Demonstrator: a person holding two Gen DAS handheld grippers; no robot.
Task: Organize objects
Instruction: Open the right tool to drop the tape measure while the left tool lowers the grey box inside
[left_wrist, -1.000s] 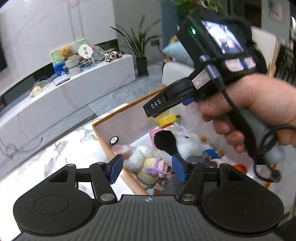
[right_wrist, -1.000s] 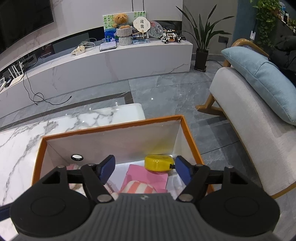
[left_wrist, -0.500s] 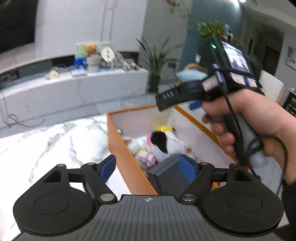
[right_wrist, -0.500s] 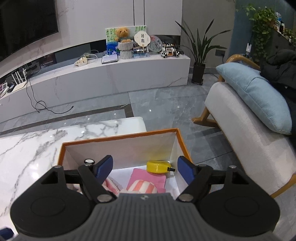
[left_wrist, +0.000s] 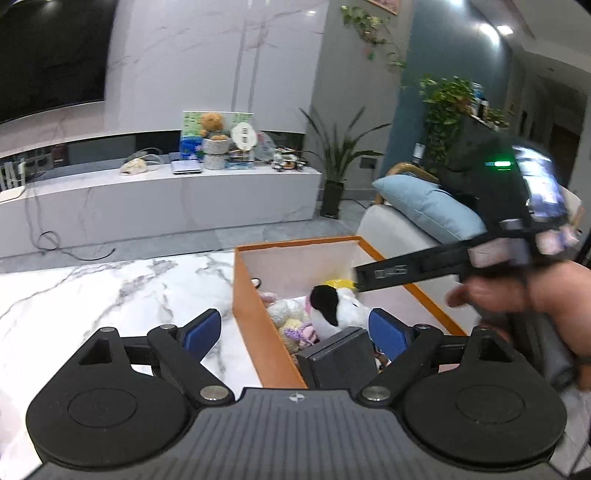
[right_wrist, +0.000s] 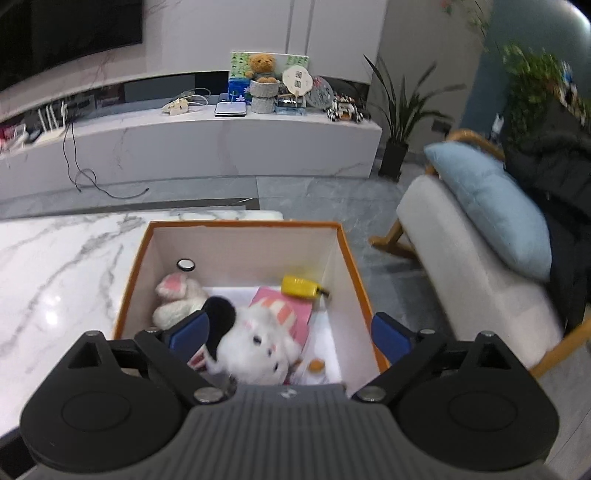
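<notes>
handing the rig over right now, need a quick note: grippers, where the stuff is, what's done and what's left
Left gripper: jaws opening, nothing gripped, over the near left wall of the orange box.
Right gripper: jaws opening, empty, above the white plush.
In the box: white plush, a second plush with pink ears, yellow tape measure, pink card, dark case at the near end.
Done: those items are boxed.
Left: nothing loose shows on the marble table; check out of view.
</notes>
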